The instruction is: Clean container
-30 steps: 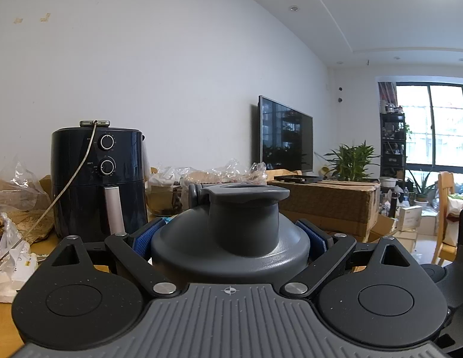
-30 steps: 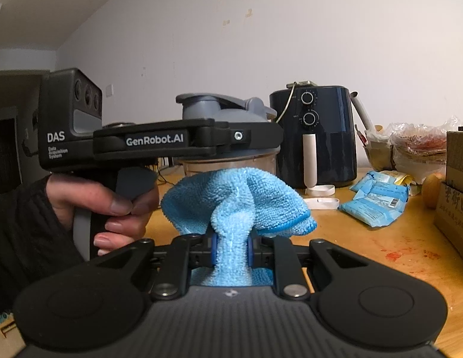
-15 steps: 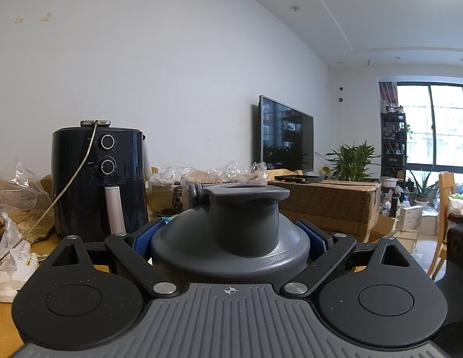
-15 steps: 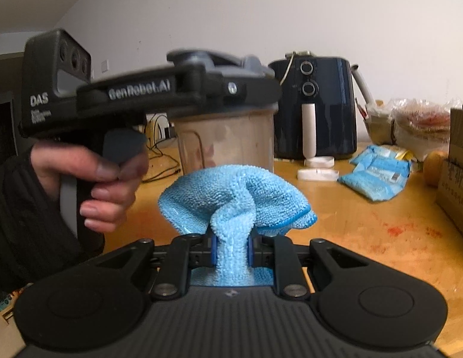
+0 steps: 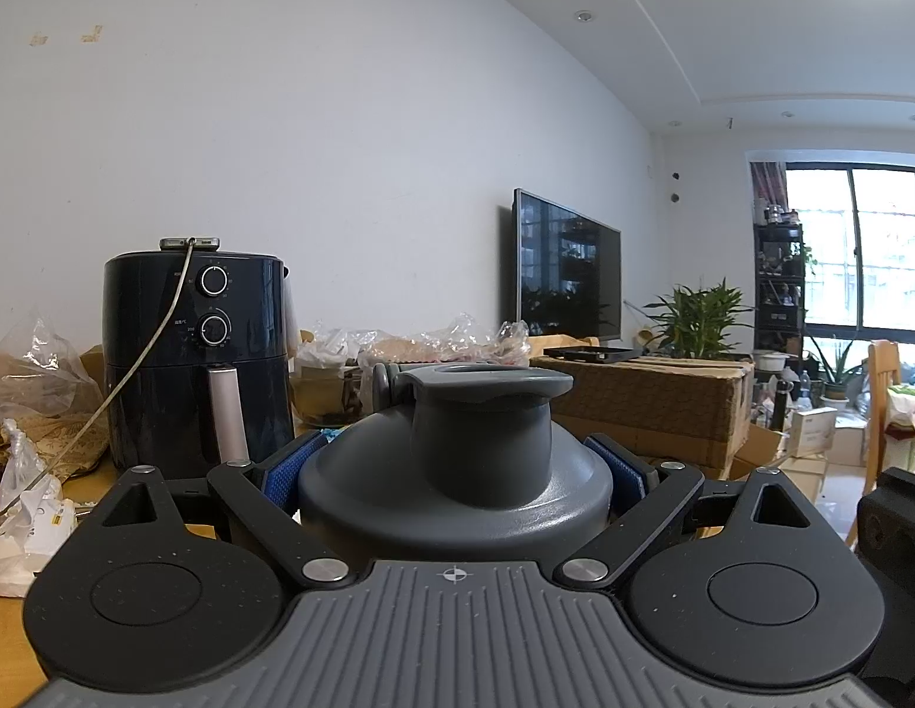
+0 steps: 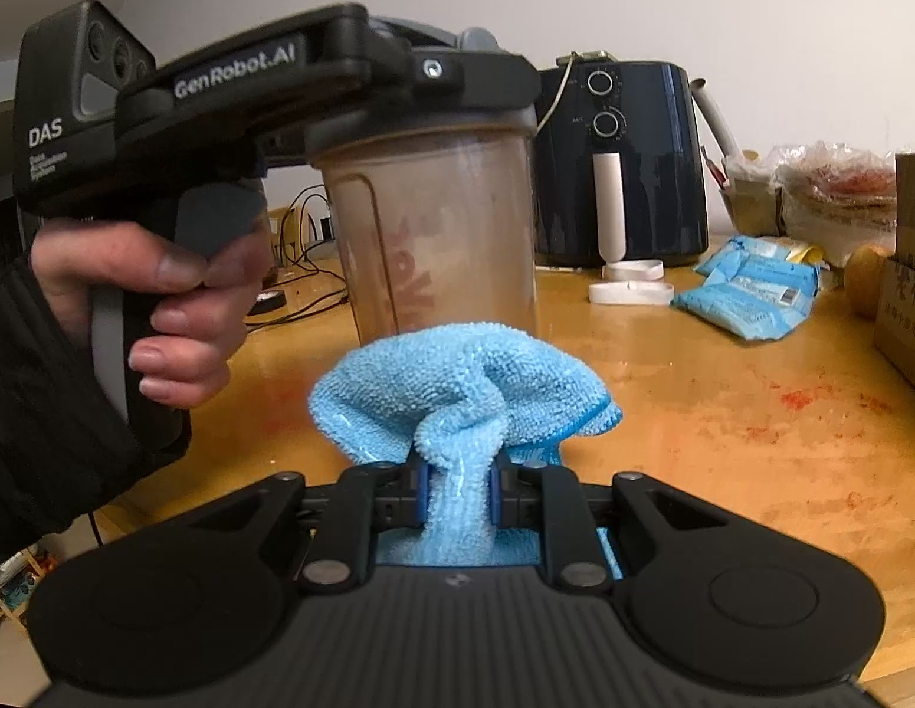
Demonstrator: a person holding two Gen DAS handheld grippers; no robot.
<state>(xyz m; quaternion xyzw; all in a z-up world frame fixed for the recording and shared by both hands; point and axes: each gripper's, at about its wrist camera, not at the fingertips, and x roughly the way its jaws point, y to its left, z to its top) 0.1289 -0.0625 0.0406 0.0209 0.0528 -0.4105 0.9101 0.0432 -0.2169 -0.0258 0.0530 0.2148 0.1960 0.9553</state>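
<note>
On the wooden table (image 6: 722, 413), near its back edge by the wall, we hold a shaker bottle (image 6: 439, 236) upright. Our left gripper (image 5: 454, 466) clamps it at the top: in the left wrist view its blue pads (image 5: 283, 469) press against both sides of the grey lid (image 5: 457, 472), with the lid's spout rising between them. In the right wrist view that same gripper reaches in from the left edge, carried by our left hand (image 6: 162, 301) in a dark sleeve, and the cloudy, see-through cup hangs under it; we cannot tell whether its base touches the table, because the cloth hides it.

Our right gripper (image 6: 457, 492) is pressed nearly together, pinching a light blue cloth (image 6: 463, 389). The cloth bunches up ahead of the fingers and sits low in front of the bottle's bottom part; whether the two touch we cannot tell.

Behind the bottle, against the wall, stands a black air fryer (image 6: 622, 165) with two dials and a pale handle. To its right lie a white ring-shaped strip (image 6: 631, 286) and blue packets (image 6: 752, 289), and a cardboard box (image 6: 908, 295) sits at the right edge. Red stains (image 6: 805, 398) speckle the table's right part.
</note>
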